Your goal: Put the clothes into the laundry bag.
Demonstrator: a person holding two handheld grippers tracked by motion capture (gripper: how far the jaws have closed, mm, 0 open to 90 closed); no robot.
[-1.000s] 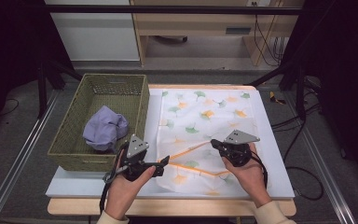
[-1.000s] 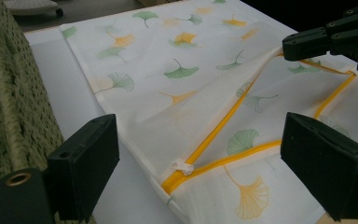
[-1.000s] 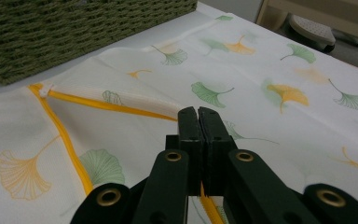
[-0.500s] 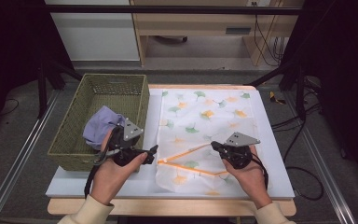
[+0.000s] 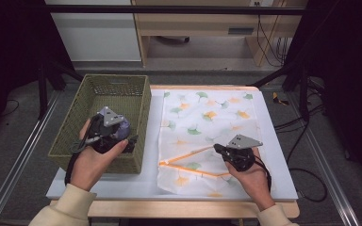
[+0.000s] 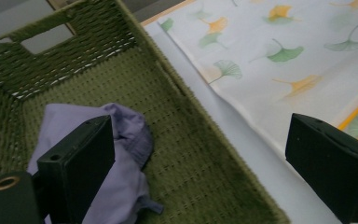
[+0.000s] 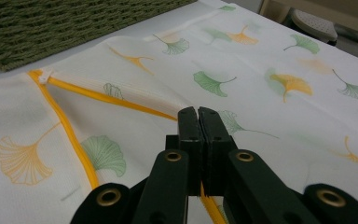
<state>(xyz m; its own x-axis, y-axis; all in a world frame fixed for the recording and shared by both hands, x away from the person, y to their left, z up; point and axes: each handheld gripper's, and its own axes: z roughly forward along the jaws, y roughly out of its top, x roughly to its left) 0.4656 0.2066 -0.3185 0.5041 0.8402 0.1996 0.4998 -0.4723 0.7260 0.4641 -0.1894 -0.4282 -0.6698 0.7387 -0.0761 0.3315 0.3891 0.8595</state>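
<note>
Basket (image 5: 75, 141) wall behind left gripper (image 5: 131, 141)

Pale cabinet (image 5: 94, 33) behind table — cables (image 5: 268, 33) right.

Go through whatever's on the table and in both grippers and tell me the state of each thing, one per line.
left gripper: jaws wide open, nothing between them, over the basket's edge
right gripper: shut on the orange-trimmed edge of the mesh bag
mesh bag: lying flat on the table, its opening edge pinched
purple cloth: crumpled, lying in the basket
basket: upright, beside the mesh bag
</note>
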